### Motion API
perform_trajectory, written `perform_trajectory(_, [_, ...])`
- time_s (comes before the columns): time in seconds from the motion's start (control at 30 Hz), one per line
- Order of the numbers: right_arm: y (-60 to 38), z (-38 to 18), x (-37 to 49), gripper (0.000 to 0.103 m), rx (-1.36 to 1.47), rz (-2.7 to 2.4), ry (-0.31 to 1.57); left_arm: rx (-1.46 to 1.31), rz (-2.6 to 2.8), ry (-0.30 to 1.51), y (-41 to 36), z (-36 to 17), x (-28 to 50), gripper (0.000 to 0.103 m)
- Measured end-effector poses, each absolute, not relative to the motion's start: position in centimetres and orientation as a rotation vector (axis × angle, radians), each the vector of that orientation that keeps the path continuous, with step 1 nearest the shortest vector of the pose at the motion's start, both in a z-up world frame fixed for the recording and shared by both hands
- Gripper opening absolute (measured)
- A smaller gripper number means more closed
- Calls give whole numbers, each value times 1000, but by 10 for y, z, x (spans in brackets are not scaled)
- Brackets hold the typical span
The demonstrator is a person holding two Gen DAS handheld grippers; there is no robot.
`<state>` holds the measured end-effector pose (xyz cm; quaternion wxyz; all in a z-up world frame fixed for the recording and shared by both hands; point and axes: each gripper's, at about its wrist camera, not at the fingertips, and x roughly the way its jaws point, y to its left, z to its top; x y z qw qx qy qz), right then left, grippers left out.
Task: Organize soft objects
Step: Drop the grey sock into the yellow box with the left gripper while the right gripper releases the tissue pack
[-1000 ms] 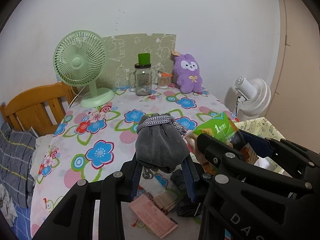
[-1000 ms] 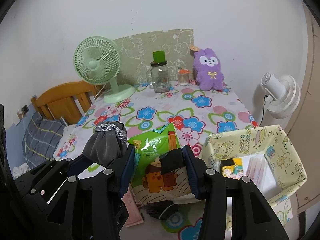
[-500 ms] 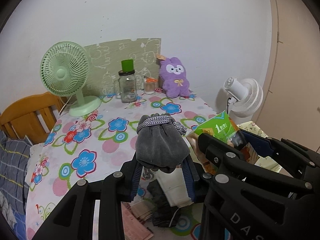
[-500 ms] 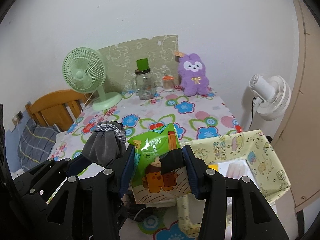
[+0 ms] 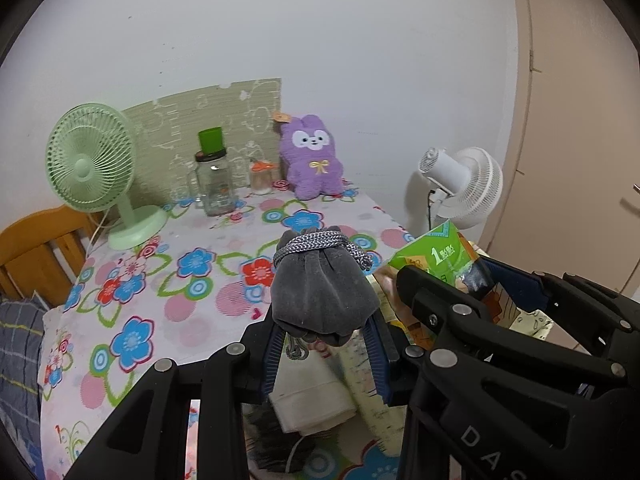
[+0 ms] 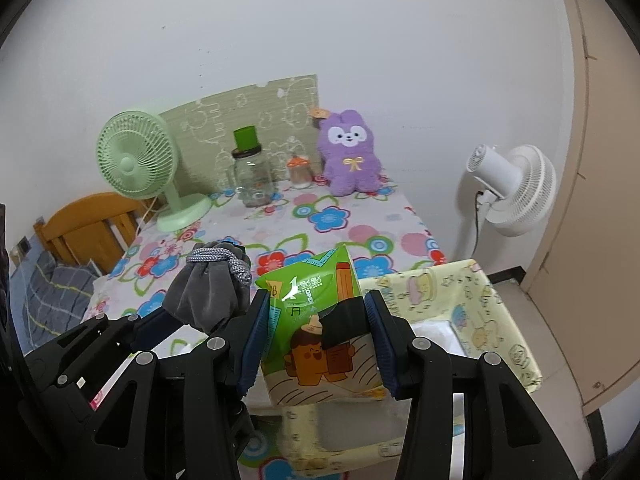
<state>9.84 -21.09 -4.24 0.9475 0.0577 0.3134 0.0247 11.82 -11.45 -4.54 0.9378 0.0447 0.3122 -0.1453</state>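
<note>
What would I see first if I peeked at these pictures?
Two black grabbers up close: the left gripper squeezes a grey drawstring pouch, and the right gripper squeezes a green tissue pack. Behind them, a purple plush bunny sits at the back of the flowery table.

A green fan (image 5: pixel 90 168) and glass jar (image 5: pixel 215 184) stand on the floral table (image 5: pixel 168 292).

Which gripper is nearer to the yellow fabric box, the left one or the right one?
Right. The right gripper, holding the tissue pack, is right beside the yellow box. The left gripper, holding the grey pouch, is farther off, on the right gripper's far side.
</note>
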Motion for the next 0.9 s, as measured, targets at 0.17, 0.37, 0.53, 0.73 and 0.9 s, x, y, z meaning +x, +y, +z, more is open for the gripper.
perform_trajectory(0.17, [-229,-43,99,51,124,19,635,99,-330,637,-132,-45,120,38])
perform_trajectory(0.37, [-249,-47,98,51,138,-14,637,118,-367,642,-153,-47,121,38])
perform_trajectory(0.53, [-266,-51,98,51,153,-41,640,137,-390,647,-170,-51,124,38])
perform_trajectory(0.73, [-283,-61,101,51,174,-62,657,171,-416,663,-190,-58,125,39])
perform_trajectory(0.9, [-295,-70,106,51,191,-76,674,191,-429,688,-201,-66,129,39])
